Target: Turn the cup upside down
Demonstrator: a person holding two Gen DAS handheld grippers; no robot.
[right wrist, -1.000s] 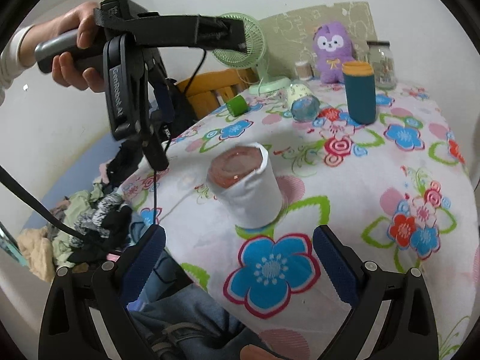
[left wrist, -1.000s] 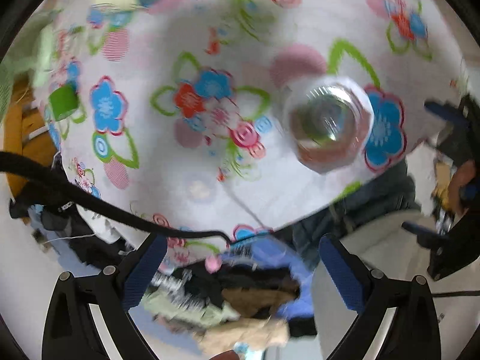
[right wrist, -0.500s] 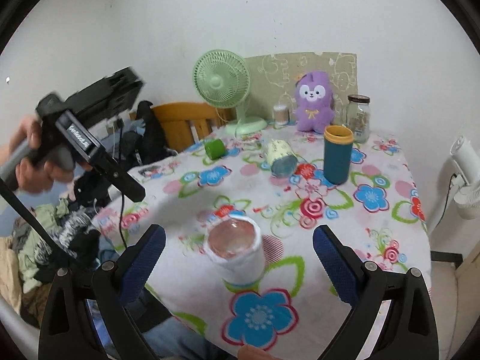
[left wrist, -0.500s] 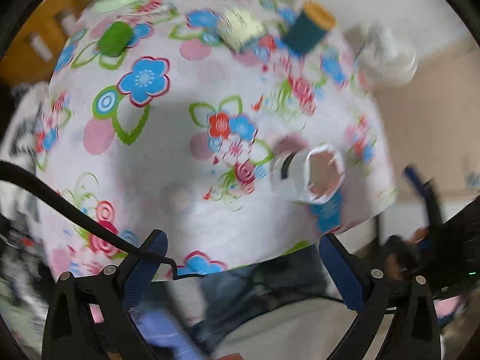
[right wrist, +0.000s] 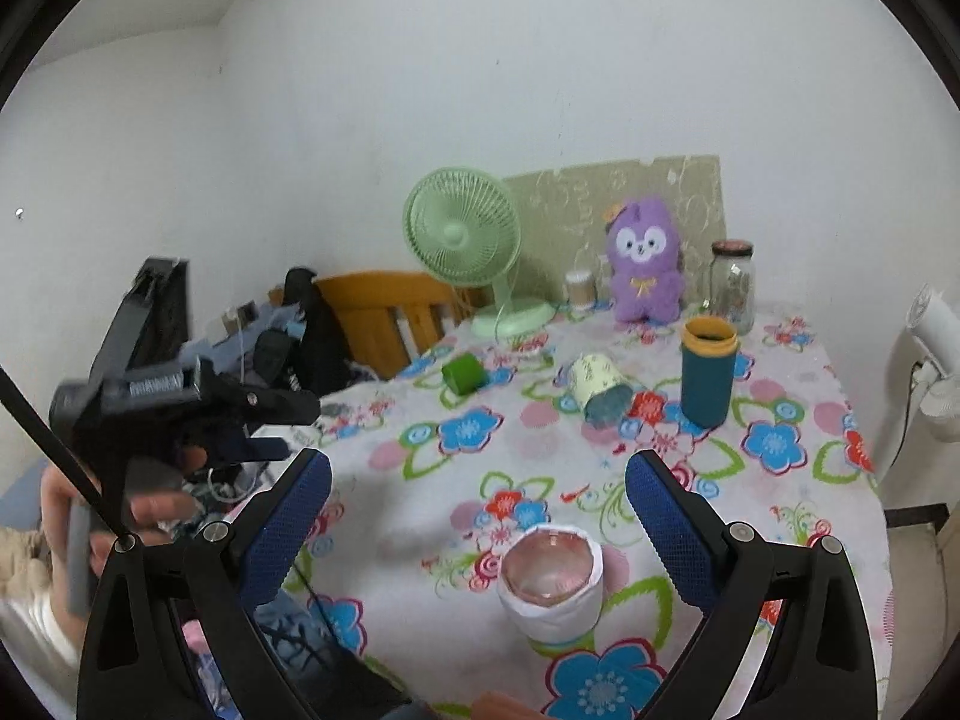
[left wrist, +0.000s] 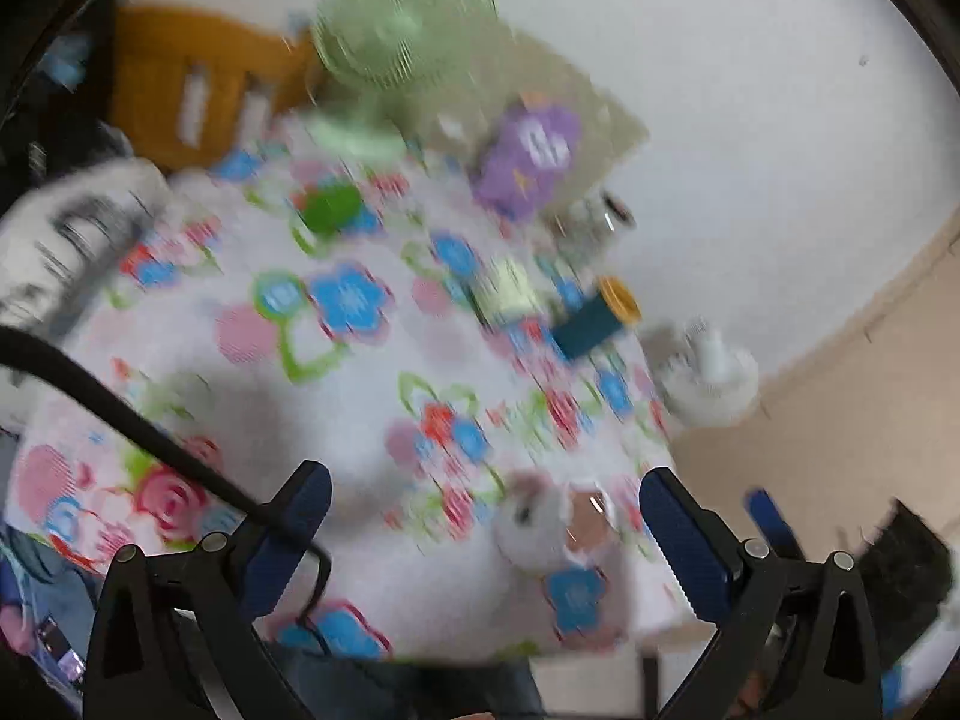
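Both grippers have pulled back since the earlier frames. Right gripper (right wrist: 477,510) and left gripper (left wrist: 483,531) hang wide apart, empty. White cup (right wrist: 551,585) stands low centre near the floral tablecloth (right wrist: 780,516) edge; a clumsy grasp could push it off.

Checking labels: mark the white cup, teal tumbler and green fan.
white cup (right wrist: 551,591), right wrist view, on its side wall.
teal tumbler (right wrist: 708,384), right wrist view, mid body.
green fan (right wrist: 461,228), right wrist view, grille.

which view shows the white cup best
The right wrist view: the white cup is sharp near the table's front edge, its pinkish top face visible. The left wrist view shows the same cup only as a motion-blurred white blob.
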